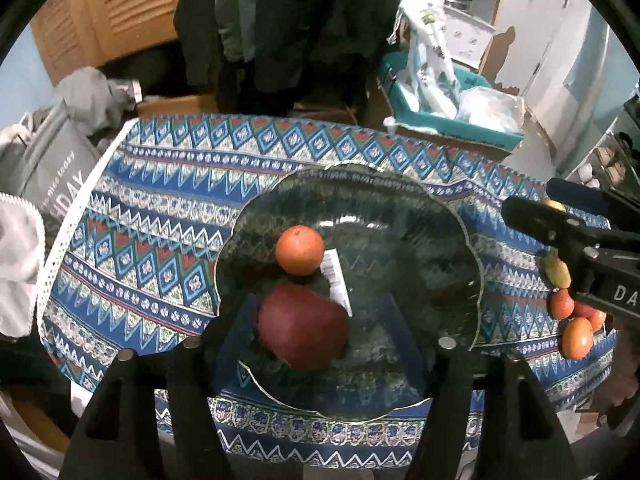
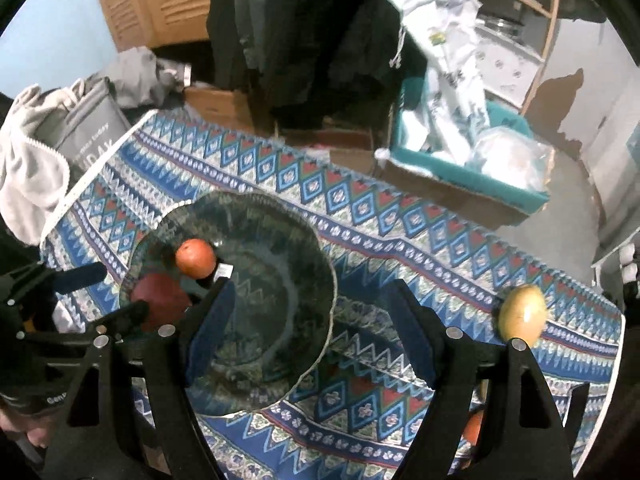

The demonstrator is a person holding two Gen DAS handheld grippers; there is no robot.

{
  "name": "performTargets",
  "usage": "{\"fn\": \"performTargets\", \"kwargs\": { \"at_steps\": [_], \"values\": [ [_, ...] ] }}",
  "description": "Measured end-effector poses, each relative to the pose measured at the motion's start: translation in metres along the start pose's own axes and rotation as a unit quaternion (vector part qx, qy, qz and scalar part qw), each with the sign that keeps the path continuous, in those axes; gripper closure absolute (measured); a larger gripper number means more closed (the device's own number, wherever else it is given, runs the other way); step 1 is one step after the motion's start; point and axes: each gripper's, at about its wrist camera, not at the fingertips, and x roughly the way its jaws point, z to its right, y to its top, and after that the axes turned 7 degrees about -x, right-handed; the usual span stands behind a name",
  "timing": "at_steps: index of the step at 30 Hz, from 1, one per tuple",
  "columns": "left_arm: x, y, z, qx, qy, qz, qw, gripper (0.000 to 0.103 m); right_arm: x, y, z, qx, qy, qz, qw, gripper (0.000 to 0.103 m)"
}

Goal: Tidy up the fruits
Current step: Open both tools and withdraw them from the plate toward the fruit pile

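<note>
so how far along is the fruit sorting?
Done: a red apple and an orange sit in the glass bowl. In hand: nothing; the left claw is open above the apple, and the right claw is open and empty. Left: a yellow-green fruit and a cluster of small orange and red fruits on the tablecloth.

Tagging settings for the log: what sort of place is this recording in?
Probably a cluttered room in a home: a table under a patterned tablecloth, dark clothes hanging behind it, a wooden louvred door, and open shelves.
</note>
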Motion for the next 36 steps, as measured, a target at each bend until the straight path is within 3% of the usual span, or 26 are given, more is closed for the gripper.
{"fn": "performTargets", "kwargs": {
  "at_steps": [10, 23, 27, 36],
  "values": [
    [-0.036, 0.008, 0.021, 0.015, -0.009, 0.053, 0.9985, 0.025, -0.055, 0.004, 0.009, -0.001, -0.033, 0.059, 0.998, 0.024],
    [-0.062, 0.012, 0.055, 0.036, -0.036, 0.076, 0.9958, 0.022, -0.101, -0.015, 0.042, 0.026, -0.064, 0.094, 0.993, 0.024],
    [-0.068, 0.013, 0.064, 0.039, -0.043, 0.085, 0.9947, 0.016, -0.112, -0.023, 0.05, 0.032, -0.07, 0.102, 0.992, 0.024],
    [-0.08, 0.01, 0.087, 0.057, -0.059, 0.093, 0.9923, 0.016, -0.136, -0.041, 0.069, 0.045, -0.078, 0.113, 0.989, 0.024]
  ]
}}
